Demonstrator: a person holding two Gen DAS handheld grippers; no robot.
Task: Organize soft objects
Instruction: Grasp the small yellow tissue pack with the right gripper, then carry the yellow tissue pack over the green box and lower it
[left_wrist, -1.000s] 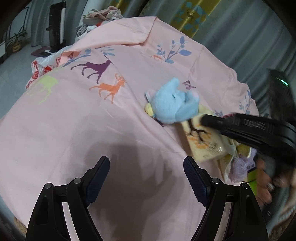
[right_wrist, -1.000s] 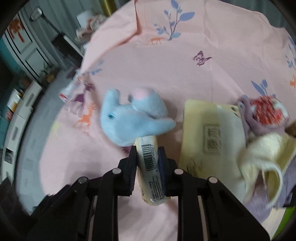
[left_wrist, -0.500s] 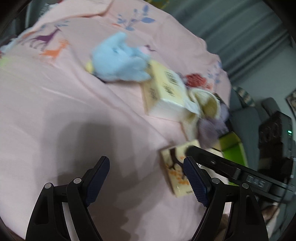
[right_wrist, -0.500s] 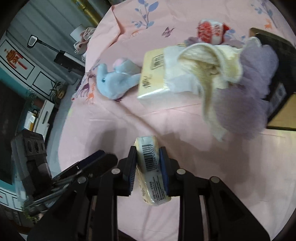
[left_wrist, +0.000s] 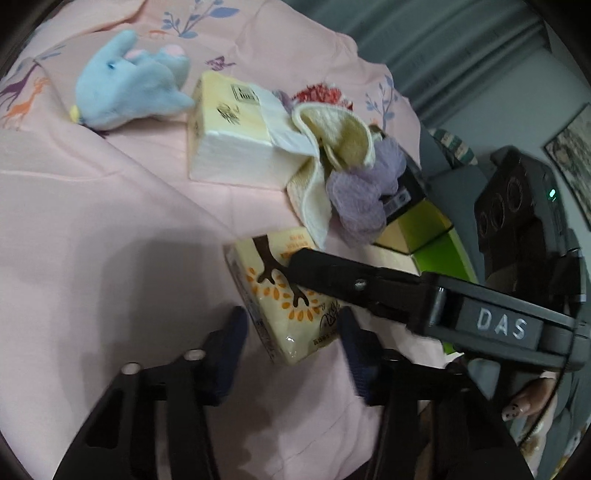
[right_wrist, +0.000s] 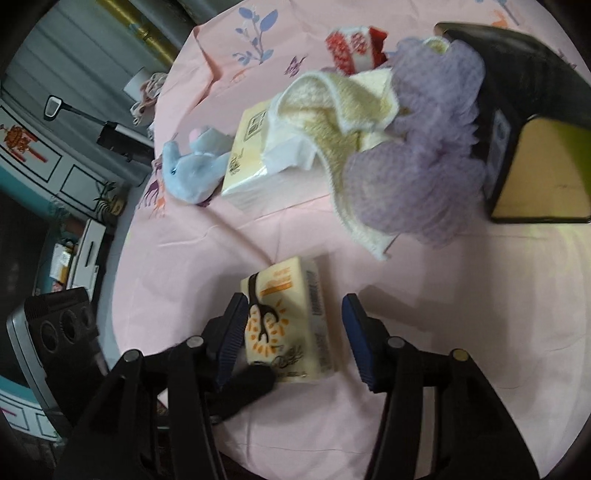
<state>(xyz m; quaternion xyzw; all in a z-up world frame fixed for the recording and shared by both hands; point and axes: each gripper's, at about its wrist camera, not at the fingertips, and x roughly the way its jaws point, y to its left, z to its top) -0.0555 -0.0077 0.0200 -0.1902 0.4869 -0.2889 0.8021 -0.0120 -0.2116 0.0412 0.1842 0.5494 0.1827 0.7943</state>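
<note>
A small yellow tissue pack (left_wrist: 288, 306) with a tree print hangs just above the pink sheet (left_wrist: 110, 221). My left gripper (left_wrist: 291, 332) is closing, and its blue pads meet the sides of the pack's near end. My right gripper (right_wrist: 293, 328) is opening. The tissue pack (right_wrist: 284, 325) leans on its left pad and stands apart from its right pad. In the left wrist view one black finger of the right gripper (left_wrist: 332, 280) lies across the pack's top.
Farther back lie a blue plush elephant (left_wrist: 129, 92), a large tissue pack (left_wrist: 229, 140), a yellow cloth (left_wrist: 340, 133), a purple bath pouf (left_wrist: 365, 195) and a red and white item (left_wrist: 321, 94). A black and green box (right_wrist: 535, 147) stands at the right.
The right gripper carried the small tissue pack toward the near edge of the bed and opened around it. The left gripper swung right and closed onto the pack.
</note>
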